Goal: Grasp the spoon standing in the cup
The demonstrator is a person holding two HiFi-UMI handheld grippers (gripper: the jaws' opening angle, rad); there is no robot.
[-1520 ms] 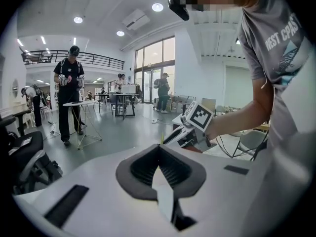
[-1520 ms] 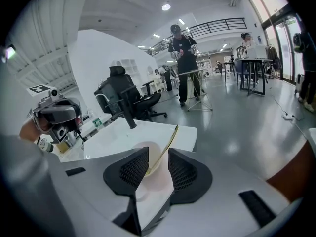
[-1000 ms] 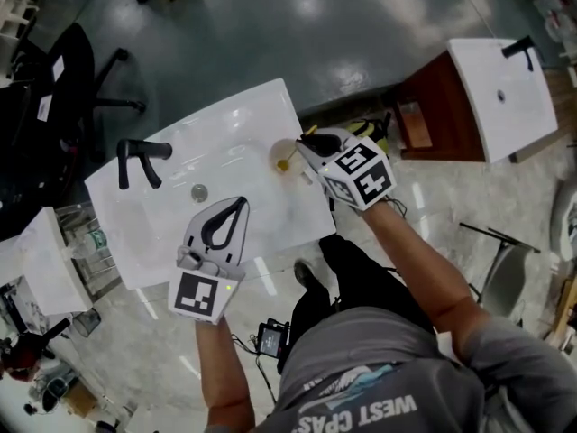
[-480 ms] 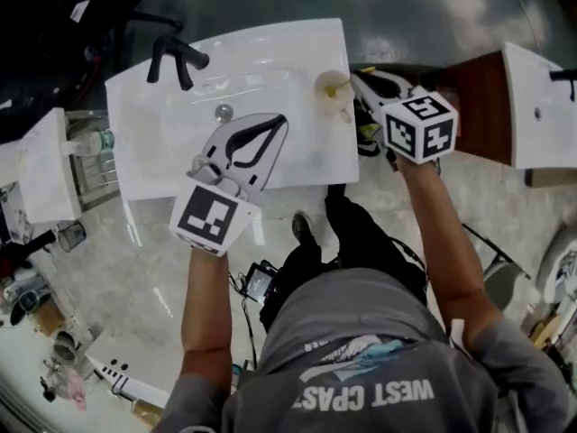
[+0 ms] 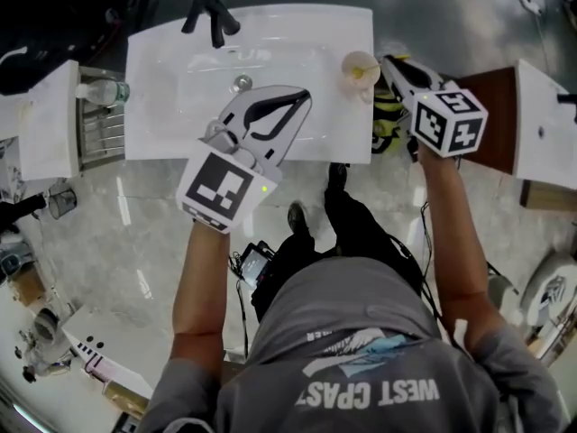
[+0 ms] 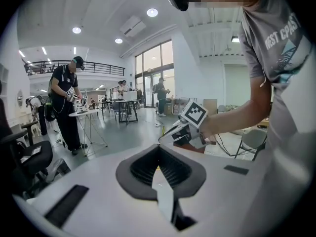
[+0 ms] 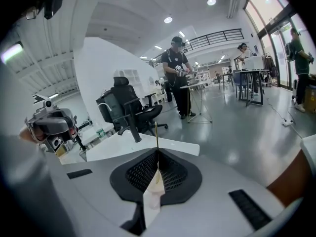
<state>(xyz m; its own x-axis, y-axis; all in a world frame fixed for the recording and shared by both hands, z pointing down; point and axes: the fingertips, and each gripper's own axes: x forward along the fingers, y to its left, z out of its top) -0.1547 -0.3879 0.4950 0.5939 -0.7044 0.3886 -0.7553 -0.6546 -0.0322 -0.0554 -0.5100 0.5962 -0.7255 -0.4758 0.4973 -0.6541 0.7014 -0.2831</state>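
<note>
A pale yellow cup (image 5: pixel 360 65) stands at the right end of the white sink top (image 5: pixel 180 133). A thin yellow spoon (image 5: pixel 369 72) leans out of it toward my right gripper (image 5: pixel 386 61), whose tips are at the cup's rim. In the right gripper view the jaws are pressed together, and the spoon's handle (image 7: pixel 156 132) rises straight up between them. My left gripper (image 5: pixel 303 94) hovers over the sink's front edge, jaws shut and holding nothing (image 6: pixel 159 154).
A black faucet (image 5: pixel 212 16) and a drain (image 5: pixel 241 83) mark the basin. To the left is another white unit (image 5: pixel 50 120) with a bottle (image 5: pixel 99 90). A brown cabinet (image 5: pixel 491 97) stands close on the right. An office chair (image 7: pixel 126 107) is behind the sink.
The head view has swung, so the sink now lies higher in the picture. My right gripper has stayed at the cup with the spoon. My left gripper has come closer to the camera.
</note>
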